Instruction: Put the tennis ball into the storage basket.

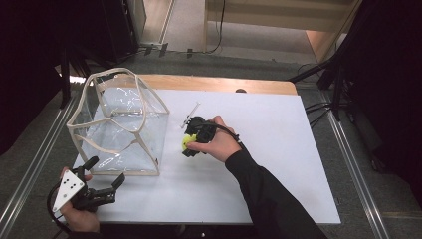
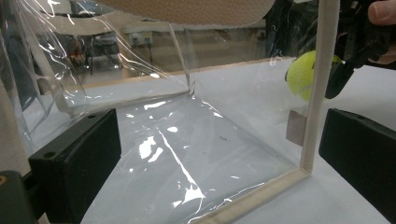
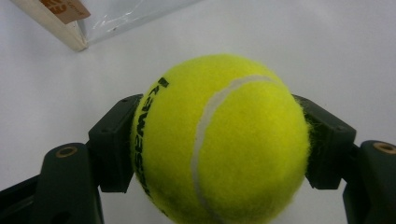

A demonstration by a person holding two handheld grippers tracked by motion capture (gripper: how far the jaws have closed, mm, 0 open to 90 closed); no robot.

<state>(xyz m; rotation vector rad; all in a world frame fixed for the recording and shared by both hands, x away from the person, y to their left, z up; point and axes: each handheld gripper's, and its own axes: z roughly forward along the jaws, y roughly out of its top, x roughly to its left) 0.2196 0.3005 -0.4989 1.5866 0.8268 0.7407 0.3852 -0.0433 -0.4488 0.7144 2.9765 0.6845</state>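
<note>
Two grippers are at work. Nearest the person, the left gripper [image 1: 102,191] waits with jaws spread wide and holding nothing, pointed at the lower corner of the clear bag [image 1: 119,124] that stands open-topped on the white surface [image 1: 278,149]. Farther out, the right gripper [image 1: 191,144] has its jaws clamped on both sides of the tennis ball [image 3: 219,140], low over the surface just beside the bag. Picking up looks done; lifting the ball over the rim and dropping it inside seems left.

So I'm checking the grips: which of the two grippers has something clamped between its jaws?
The right gripper: its jaws press both sides of the yellow tennis ball. The left gripper stands open with nothing between its jaws, beside the clear bag.
</note>
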